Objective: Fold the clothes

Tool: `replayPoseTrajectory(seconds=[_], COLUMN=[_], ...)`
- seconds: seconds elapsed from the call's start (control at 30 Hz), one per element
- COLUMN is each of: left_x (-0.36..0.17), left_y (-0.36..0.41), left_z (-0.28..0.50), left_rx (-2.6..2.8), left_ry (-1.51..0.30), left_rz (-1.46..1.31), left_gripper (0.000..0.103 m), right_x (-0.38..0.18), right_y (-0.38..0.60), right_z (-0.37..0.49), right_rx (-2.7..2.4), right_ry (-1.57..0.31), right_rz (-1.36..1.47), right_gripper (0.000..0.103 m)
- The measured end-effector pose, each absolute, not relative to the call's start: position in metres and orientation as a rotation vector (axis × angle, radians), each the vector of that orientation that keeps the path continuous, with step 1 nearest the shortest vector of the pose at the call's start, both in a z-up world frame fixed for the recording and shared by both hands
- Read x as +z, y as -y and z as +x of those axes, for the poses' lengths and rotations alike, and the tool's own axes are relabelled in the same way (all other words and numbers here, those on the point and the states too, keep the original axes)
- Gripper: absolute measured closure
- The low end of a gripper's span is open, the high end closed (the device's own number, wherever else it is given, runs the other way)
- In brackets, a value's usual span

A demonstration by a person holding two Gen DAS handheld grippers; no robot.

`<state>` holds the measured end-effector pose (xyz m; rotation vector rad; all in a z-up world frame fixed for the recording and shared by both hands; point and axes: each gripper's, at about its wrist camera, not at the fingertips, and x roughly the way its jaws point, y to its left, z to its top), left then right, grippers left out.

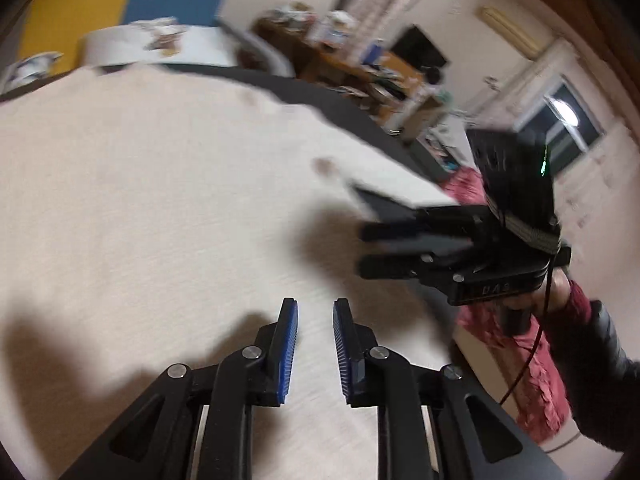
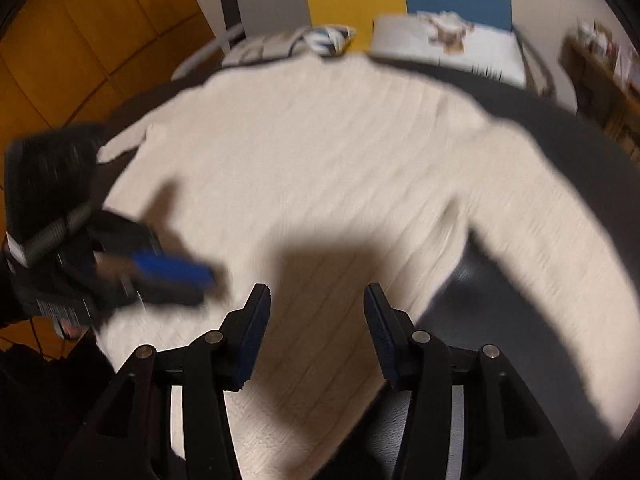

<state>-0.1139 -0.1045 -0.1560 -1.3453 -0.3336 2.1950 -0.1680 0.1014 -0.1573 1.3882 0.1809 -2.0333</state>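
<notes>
right wrist view: cream sweater (image 2: 320,152), soft and limp, lies flat on dark bed (image 2: 560,128); take it at a sleeve edge; both hand-held grippers, left (image 1: 315,348) and right (image 2: 316,336), hover apart, empty.

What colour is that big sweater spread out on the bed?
Cream white with a ribbed knit; the sweater shows best in the right wrist view.

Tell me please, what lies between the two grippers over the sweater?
Only bare cream sweater shows between the left gripper and right gripper in the right wrist view.

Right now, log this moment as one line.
sweater: flat, unfolded | left gripper: open, empty | right gripper: open, empty
</notes>
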Motion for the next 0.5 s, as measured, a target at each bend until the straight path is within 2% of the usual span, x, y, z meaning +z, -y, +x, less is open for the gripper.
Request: replayPoseTrajectory(seconds=[0.1, 0.13, 0.17, 0.23, 0.27, 0.37, 0.5], left_x=[-0.165, -0.165, -0.162, -0.151, -0.144, -0.134, -0.154], left_y=[0.118, 0.123, 0.126, 0.134, 0.138, 0.167, 0.223], left_z=[-0.105, -0.103, -0.104, -0.106, -0.108, -0.122, -0.128], left_rx=[2.170, 2.163, 2.171, 2.213, 2.247, 2.417, 2.596], left_ry=[0.408, 0.432, 0.440, 0.429, 0.409, 0.410, 0.508], left_rz=[-1.339, -1.338, -1.331, -1.297, -1.267, -1.159, -1.267], left_gripper=[0.087, 0.087, 0.087, 0.083, 0.083, 0.082, 0.082], right_x=[-0.174, -0.175, -0.176, -0.172, -0.166, -0.144, -0.133], right_y=[-0.120, -0.129, -0.135, -0.139, -0.134, -0.114, -0.075], right_z=[-0.170, -0.174, -0.176, -0.181, -0.183, -0.188, -0.205], right_rx=[-2.081, -2.095, -2.098, -2.094, -2.103, -2.138, -2.177], right_ry=[-0.117, -0.072, -0.034, -0.018, -0.019, -0.028, -0.089], right_rz=[1.387, 1.386, 1.402, 1.443, 1.427, 1.353, 1.313], right_gripper=[0.063, 0.075, 0.078, 0.078, 0.075, 0.075, 0.075])
